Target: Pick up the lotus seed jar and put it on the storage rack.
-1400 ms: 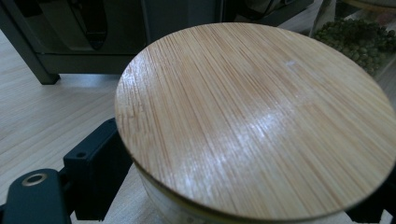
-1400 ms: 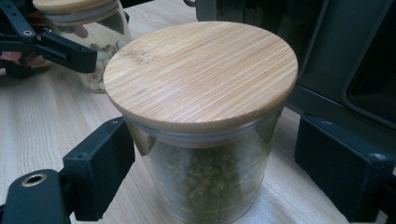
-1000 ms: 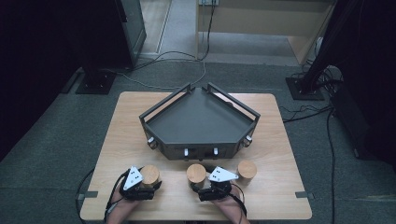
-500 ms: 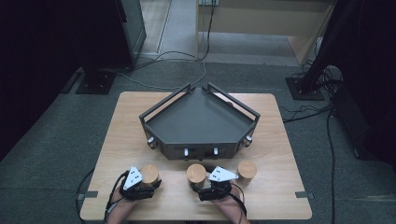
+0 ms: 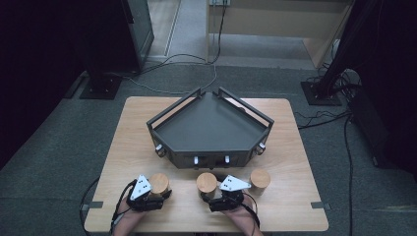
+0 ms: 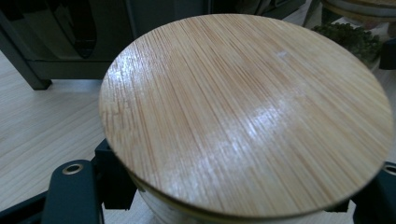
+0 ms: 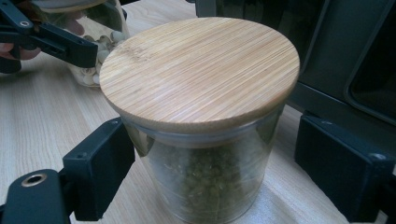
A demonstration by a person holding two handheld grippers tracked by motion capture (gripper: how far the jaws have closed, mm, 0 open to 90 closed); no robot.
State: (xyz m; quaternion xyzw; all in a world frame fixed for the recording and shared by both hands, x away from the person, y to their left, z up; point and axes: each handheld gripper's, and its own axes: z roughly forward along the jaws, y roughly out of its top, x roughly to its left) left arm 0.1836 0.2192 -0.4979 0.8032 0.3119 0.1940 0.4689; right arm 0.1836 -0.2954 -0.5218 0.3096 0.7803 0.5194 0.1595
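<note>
Currently, the left jar [image 5: 159,183] is clamped by the left tool [image 5: 156,192]; the middle jar [image 7: 201,116] is straddled, ungripped, by the open right tool [image 7: 210,172].

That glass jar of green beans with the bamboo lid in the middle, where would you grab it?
Grip the jar of green beans on its glass wall just below the bamboo lid, coming in level from the table's near edge. It stands upright and round, so two opposite sides suit flat pads, and the overhanging lid would likely stop a slip. The right claw already straddles it there, jaws open.
</note>
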